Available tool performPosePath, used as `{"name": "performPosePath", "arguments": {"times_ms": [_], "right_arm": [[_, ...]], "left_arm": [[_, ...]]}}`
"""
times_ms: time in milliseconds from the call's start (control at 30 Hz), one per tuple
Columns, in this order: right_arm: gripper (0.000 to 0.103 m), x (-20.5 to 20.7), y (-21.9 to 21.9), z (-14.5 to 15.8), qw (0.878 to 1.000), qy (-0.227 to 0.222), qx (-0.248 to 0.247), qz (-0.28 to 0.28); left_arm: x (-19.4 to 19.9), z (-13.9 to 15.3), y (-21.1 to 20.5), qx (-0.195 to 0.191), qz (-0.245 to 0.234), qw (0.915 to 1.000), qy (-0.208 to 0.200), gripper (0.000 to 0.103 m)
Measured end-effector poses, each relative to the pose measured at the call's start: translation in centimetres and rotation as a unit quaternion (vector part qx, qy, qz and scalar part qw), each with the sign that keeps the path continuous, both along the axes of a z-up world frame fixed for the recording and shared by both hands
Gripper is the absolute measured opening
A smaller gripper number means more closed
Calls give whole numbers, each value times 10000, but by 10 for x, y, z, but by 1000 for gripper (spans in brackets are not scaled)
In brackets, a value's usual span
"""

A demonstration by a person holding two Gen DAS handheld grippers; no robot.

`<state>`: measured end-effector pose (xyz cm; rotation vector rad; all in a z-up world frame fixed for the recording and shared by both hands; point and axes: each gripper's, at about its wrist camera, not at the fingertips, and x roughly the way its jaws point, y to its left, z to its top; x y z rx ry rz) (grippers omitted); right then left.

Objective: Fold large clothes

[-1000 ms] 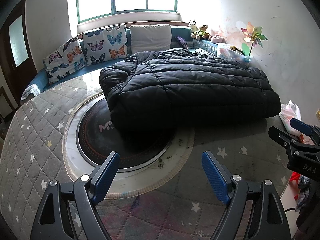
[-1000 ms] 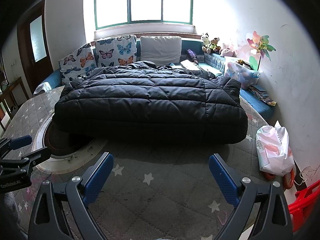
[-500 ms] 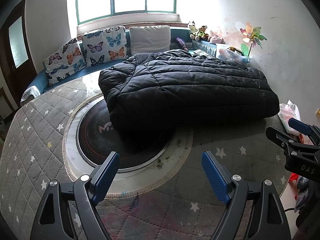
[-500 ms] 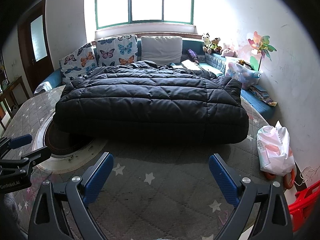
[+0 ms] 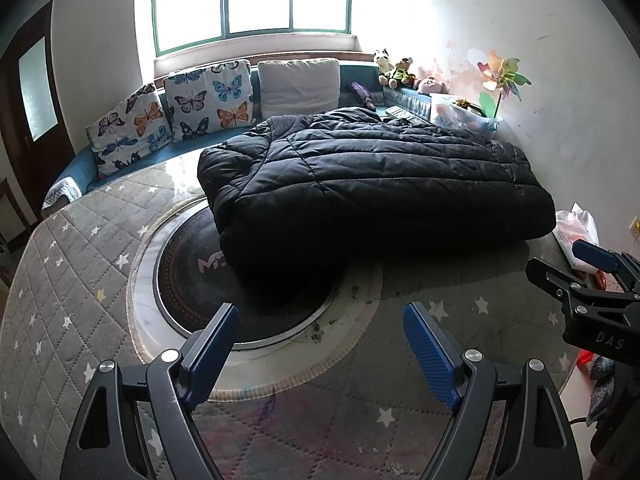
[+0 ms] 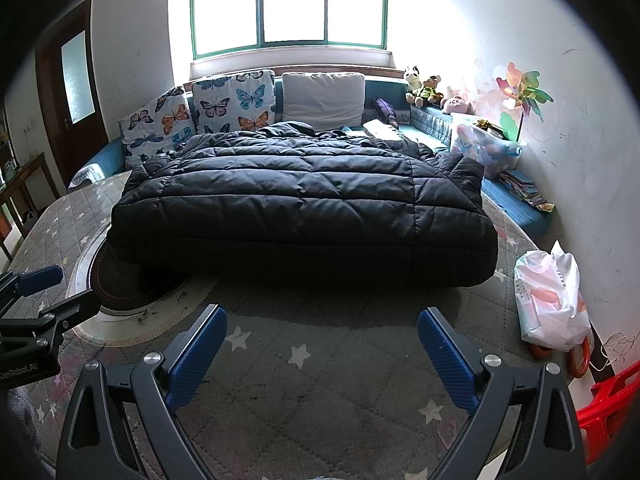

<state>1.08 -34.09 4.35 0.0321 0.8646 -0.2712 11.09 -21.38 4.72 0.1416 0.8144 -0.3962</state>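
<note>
black puffer jacket (image 5: pixel 372 184) lies folded beyond both empty, spread grippers: left gripper (image 5: pixel 320 348), right gripper (image 6: pixel 322 354).

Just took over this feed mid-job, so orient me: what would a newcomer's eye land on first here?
The big black puffer jacket dominates, lying folded across the star-patterned quilted table cover and overlapping the dark round hotplate at the table's middle. Behind it, butterfly cushions line a blue bench under the bright window. Both the left gripper and right gripper hang open and empty short of the jacket's near edge.
</note>
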Motion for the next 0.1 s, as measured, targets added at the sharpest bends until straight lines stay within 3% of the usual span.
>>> {"name": "performPosePath", "arguments": {"times_ms": [100], "right_arm": [[103, 0, 0, 0, 10000, 1, -2, 4]], "left_arm": [[-1, 1, -1, 4, -34, 10000, -7, 89]]}}
